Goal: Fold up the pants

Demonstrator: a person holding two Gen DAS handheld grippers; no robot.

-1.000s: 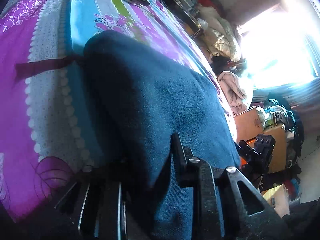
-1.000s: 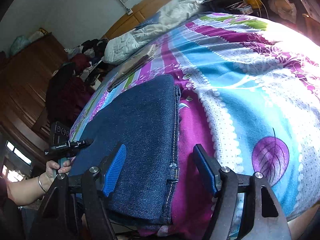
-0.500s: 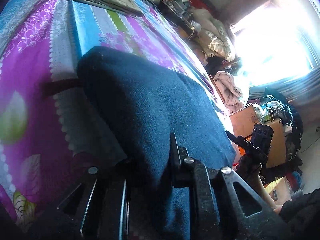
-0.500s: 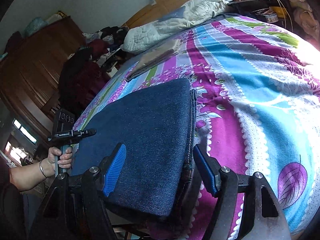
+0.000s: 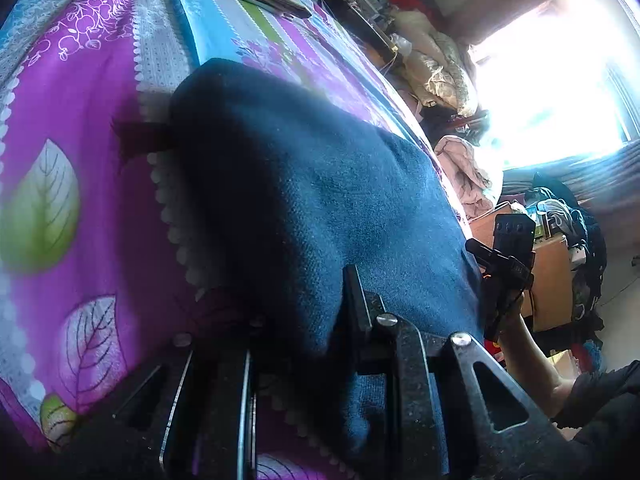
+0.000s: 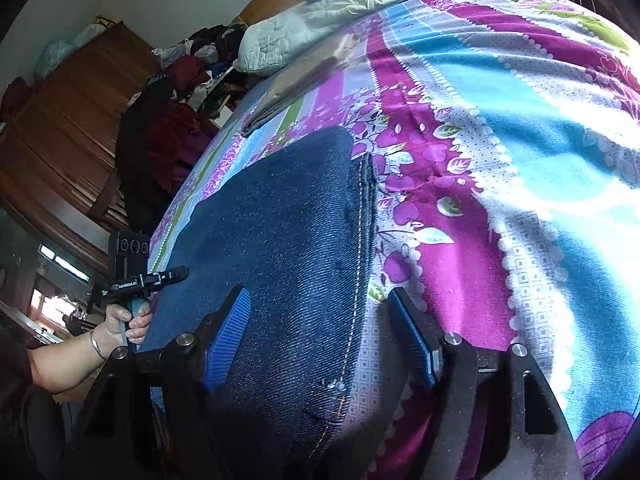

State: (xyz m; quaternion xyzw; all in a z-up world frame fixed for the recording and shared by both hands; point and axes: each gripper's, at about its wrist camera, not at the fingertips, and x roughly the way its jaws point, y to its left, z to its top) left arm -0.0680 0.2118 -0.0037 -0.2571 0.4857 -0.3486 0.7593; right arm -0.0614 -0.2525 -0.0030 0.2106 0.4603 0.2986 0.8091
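Bed (image 6: pixel 540 152), patterned purple-blue spread: folded denim pants (image 6: pixel 288 248) at 6 o'clock; flat khaki garment (image 6: pixel 296 84), quilt (image 6: pixel 328 12) toward 12.

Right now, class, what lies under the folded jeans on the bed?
The folded jeans rest on a patterned bedsheet that shows all around them. The sheet directly beneath is covered, so whether anything else lies there cannot be seen.

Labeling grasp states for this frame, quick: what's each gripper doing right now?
Left gripper: denim bunched between the fingers, but too dark to tell if it is clamped.
Right gripper: open, straddling the seamed edge of the folded jeans, not clamped.
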